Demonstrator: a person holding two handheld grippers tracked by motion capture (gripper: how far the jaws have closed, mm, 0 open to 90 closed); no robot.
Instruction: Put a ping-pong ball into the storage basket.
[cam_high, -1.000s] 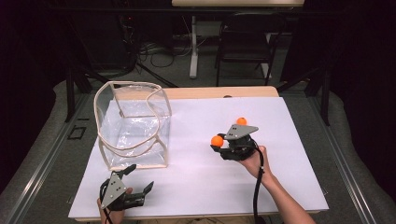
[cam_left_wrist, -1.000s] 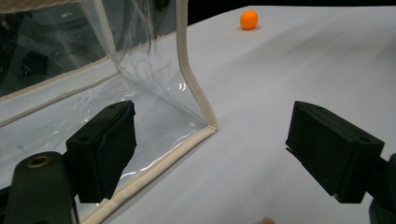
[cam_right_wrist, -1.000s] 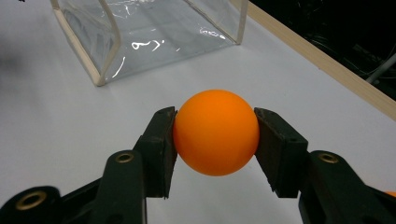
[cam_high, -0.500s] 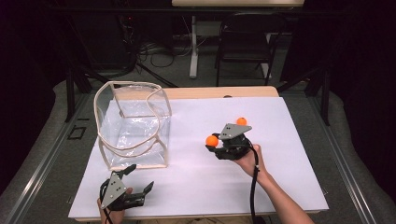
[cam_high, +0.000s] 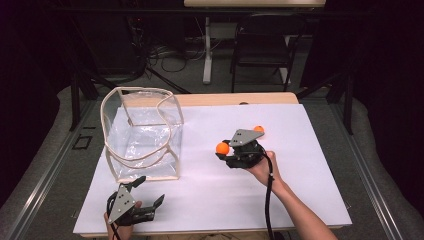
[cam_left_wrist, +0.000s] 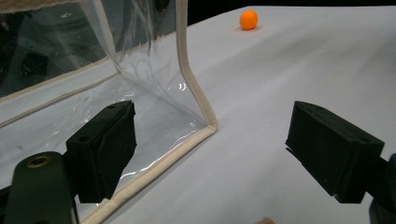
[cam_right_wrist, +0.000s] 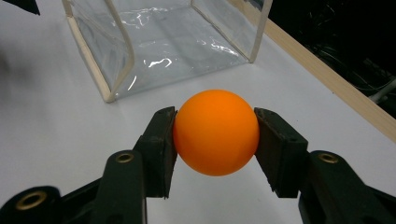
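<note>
Left gripper is held at the near left edge of the white table, jaws spread wide and empty, just in front of the clear plastic bag with cream piping. Toward the centre, the right gripper is raised, its jaws closed on an orange ball. A second orange ball is seen on the table just beyond it.
</note>
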